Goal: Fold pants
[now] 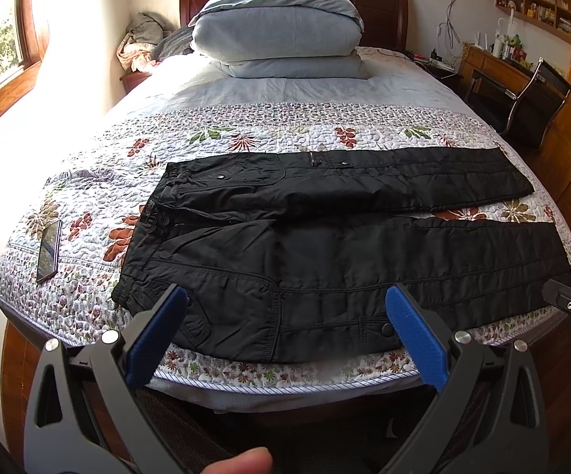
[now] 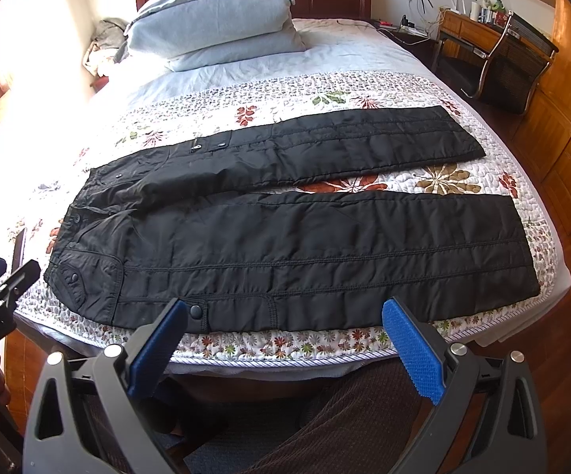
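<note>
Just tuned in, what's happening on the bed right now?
A pair of black pants lies spread flat on the floral quilt, waistband to the left, both legs stretched to the right with a gap between them. No fold has been made yet. The left gripper hangs open over the near hip area, and the right gripper hangs open over the near leg's edge. Neither one holds any fabric. A phone lies on the quilt left of the waistband.
</note>
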Tool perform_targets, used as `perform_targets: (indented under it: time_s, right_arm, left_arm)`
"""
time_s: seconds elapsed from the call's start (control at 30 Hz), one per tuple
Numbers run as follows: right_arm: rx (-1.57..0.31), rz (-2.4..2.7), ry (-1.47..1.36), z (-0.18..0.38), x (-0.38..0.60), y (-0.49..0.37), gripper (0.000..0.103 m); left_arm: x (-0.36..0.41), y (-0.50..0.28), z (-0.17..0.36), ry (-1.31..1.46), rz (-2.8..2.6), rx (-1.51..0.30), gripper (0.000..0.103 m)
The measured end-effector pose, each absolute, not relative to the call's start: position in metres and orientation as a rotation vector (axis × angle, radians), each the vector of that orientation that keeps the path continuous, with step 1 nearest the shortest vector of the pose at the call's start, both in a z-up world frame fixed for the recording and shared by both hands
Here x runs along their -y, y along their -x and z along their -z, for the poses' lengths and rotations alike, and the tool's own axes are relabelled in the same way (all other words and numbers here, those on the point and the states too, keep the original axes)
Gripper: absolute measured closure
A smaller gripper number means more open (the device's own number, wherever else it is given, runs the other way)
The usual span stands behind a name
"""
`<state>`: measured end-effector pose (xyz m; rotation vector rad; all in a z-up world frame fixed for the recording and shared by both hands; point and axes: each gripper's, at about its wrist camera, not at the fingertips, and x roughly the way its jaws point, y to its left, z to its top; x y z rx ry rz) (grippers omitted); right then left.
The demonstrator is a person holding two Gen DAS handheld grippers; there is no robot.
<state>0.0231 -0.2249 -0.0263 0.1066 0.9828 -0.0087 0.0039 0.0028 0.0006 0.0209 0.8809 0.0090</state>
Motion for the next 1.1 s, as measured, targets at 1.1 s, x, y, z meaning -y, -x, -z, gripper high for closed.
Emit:
perform_targets:
  time_s: [1.1]
  right_arm:
    - [-0.996, 0.003, -0.103, 0.0328, 0.2223, -0.0291, 0.003]
  left_arm:
    - [-0.0039, -0.0052, 0.0028, -0.03, -0.01, -0.88, 0.003]
